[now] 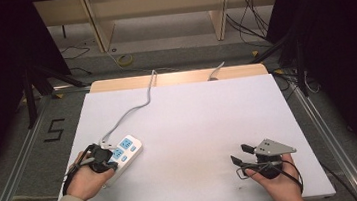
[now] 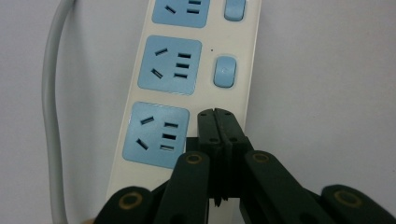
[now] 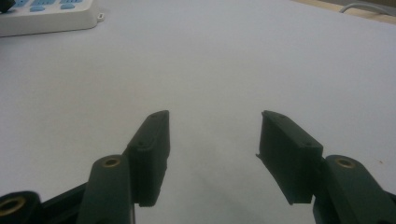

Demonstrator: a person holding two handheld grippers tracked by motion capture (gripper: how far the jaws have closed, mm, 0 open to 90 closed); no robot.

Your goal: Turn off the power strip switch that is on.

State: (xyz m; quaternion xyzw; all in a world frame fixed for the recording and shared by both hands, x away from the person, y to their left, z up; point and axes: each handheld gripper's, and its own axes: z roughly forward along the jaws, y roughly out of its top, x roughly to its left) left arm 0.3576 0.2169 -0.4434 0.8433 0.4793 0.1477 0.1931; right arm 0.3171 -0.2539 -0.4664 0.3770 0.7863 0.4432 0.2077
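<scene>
The power strip lay at the left of the white bench, near its front edge, with its grey cord running off toward the back. The left gripper stood over the strip's near end with its fingers pressed together, nothing between them, their tips at the spot beside the nearest socket where that socket's switch would sit, in line with the blue switch of the next socket. It looked like a press on that switch, though the frames did not show whether the tips actually touched it.

What could go wrong, judging from this: the strip was light and lay loose on the bench, so a push that came in off-centre might slide or tip it instead of working the switch. The closed tips could also slip off the small rocker onto the casing or toward the socket holes.

At the right, the right gripper rested low near the bench's front edge, well apart from the strip. Its fingers stood wide open, holding nothing.
</scene>
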